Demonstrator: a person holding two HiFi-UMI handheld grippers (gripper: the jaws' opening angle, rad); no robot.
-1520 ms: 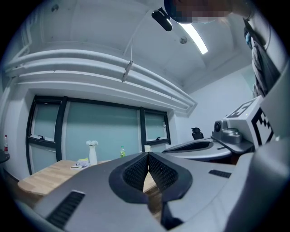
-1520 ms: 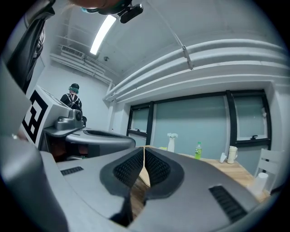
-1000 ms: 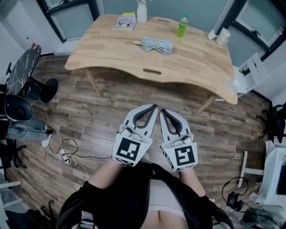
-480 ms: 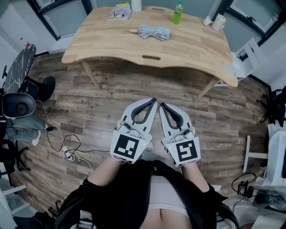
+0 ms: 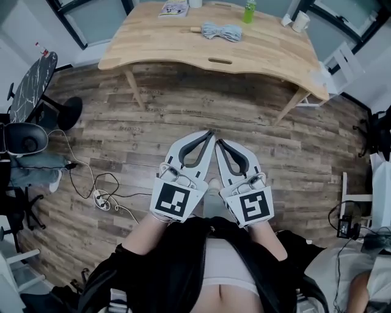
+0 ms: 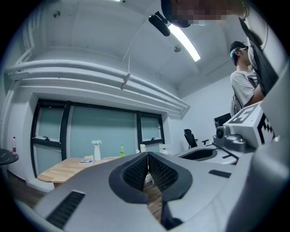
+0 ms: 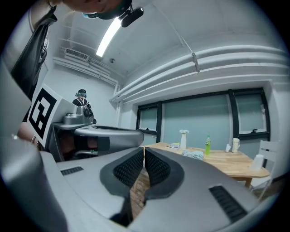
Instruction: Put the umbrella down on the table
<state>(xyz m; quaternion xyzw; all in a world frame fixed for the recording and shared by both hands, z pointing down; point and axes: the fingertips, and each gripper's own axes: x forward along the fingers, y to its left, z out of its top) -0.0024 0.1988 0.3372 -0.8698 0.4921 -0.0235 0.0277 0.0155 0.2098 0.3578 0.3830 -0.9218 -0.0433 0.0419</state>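
Observation:
The folded blue-grey umbrella (image 5: pixel 223 30) with a wooden handle lies on the far part of the wooden table (image 5: pixel 183 52); it shows in the right gripper view as a pale bundle (image 7: pixel 192 155). Both grippers are held side by side close to the person's body, over the wood floor and well short of the table. The left gripper (image 5: pixel 209 132) (image 6: pixel 147 155) is shut with nothing between its jaws. The right gripper (image 5: pixel 219 142) (image 7: pixel 143 149) is also shut and empty. Their tips nearly touch each other.
On the table stand a green bottle (image 5: pixel 249 9), a booklet (image 5: pixel 174 8), a mug (image 5: pixel 300 21) and a white vase (image 7: pixel 183 139). A white chair (image 5: pixel 339 61) sits at the table's right end. A dark round stool (image 5: pixel 30 85) and floor cables (image 5: pixel 101 198) lie left.
The table and umbrella have slid toward the top of the head view, farther from the grippers. Both grippers stay shut and side by side in front of the body.

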